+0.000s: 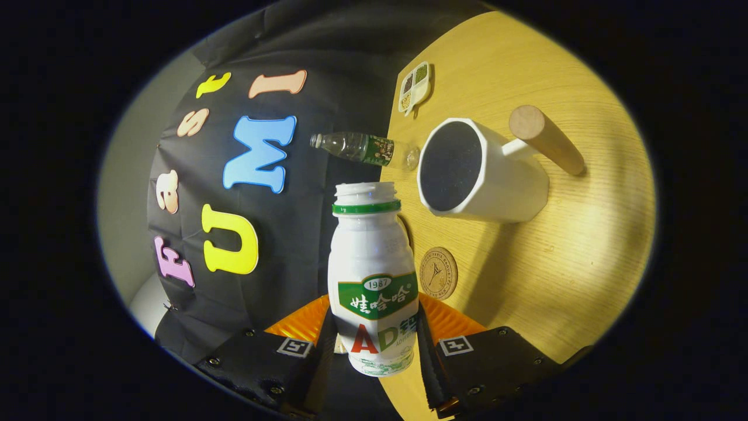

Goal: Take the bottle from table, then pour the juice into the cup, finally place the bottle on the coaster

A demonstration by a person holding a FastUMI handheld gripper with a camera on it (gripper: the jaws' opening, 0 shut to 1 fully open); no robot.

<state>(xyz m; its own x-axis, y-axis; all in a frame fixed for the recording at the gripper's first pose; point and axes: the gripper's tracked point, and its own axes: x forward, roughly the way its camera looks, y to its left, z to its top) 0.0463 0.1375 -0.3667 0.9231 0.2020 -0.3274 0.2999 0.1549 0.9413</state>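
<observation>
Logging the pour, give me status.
Tongs shut on white bottle, cap off. Cup just beyond, mouth facing. Coaster beside bottle, bare.

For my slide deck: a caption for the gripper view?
Claw shut on open white bottle, tilted toward white cup above coaster.

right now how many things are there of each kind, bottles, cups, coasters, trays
bottles: 2, the white juice bottle held between the fingers of the gripper, and a clear plastic bottle beyond it
cups: 1, the white cup with a wooden handle
coasters: 1, the round coaster
trays: 1, the small divided tray
total: 5
</observation>
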